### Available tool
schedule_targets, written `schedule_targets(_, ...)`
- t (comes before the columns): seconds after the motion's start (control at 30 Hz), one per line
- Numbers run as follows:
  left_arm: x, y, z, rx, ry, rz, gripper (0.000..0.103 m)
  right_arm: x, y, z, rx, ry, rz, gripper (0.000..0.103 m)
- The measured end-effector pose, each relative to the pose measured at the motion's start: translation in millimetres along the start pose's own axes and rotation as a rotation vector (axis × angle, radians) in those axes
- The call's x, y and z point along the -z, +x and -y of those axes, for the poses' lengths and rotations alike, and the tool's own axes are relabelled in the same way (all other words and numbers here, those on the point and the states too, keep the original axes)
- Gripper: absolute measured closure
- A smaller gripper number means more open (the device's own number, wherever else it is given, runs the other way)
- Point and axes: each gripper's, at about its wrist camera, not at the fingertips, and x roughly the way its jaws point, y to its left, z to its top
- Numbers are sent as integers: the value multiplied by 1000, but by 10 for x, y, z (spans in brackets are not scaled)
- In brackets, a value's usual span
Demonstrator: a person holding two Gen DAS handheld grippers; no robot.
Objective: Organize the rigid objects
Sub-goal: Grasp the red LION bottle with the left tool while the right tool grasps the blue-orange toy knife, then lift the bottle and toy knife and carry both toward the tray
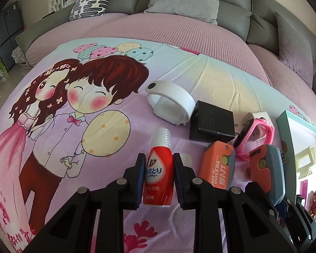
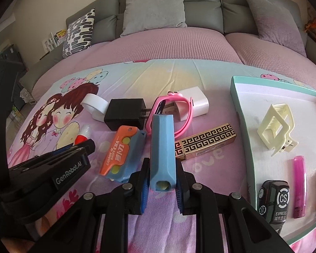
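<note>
Item 1, nearest the left wrist lens: left gripper (image 1: 158, 179), jaws drawn in on a small red bottle (image 1: 158, 179) with a clear ribbed cap and a white label; pads press its two sides, cap pointing to 12 o'clock over the cartoon-print sheet (image 1: 52, 126).

Item 2, nearest the right wrist lens: right gripper (image 2: 161, 186), jaws closed on a blue-and-orange folding knife (image 2: 162, 147), seen along its blue spine and held tilted, its far end toward 12 o'clock.

Item 3: second orange folding knife (image 2: 121, 154), flat on the sheet at 10 o'clock of the right gripper, just beside the held one.

Item 4: black plug adapter (image 2: 124, 116), prongs toward 3 o'clock, at 11 o'clock of the right gripper.

Item 5: white ring-shaped holder (image 1: 170, 103), at 12 o'clock of the bottle, touching the adapter.

Item 6: pink wristband watch (image 2: 170, 113), at 12 o'clock of the right gripper, lying against a white charger block (image 2: 197, 101).

Item 7: gold-and-black patterned bar (image 2: 206, 141), at 2 o'clock of the right gripper.

Item 8: teal-rimmed tray (image 2: 240, 113), at 3 o'clock in the right wrist view, containing a cream hair claw (image 2: 276, 126), a pink lighter (image 2: 299, 187) and a black toy van (image 2: 275, 202).

Item 9: grey sofa (image 2: 200, 6) with cushions, along the 12 o'clock edge.
</note>
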Motion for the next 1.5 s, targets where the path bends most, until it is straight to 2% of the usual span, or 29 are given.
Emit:
schedule_targets(0.27,-79,-402,-63,64,-23,100,76,-110,-354,65,3,0,90,81)
schedule_targets(0.43,-87,-492,-32,68,-15,121,76,-124,-442,84,-4,-10,111,81)
schedule_targets(0.67,-75,-500,6,68,-2,120,76,-114,-436,94,-7,-16,104,81)
schedule_targets(0.83,-60,-445,38,69,9,99,76,-37,-176,78,22,-37,19,85)
schedule_targets(0.97,-51,-420,42,71,9,91,76,-10,-50,93,-8,-26,-3,84)
schedule_targets(1.17,-46,-387,10,69,-2,78,76,12,-18,55,-15,-36,-11,75)
schedule_targets(1.23,-49,-379,-6,68,-8,76,76,18,25,40,-14,-38,-32,66)
schedule_targets(1.33,-45,-366,-29,69,-16,71,76,38,62,12,-12,-48,-45,62)
schedule_targets(1.43,-40,-352,-53,72,-24,65,76,62,96,-50,7,-82,-56,56)
schedule_targets(1.5,-39,-336,-68,74,-30,60,76,89,139,-119,45,-122,-64,55)
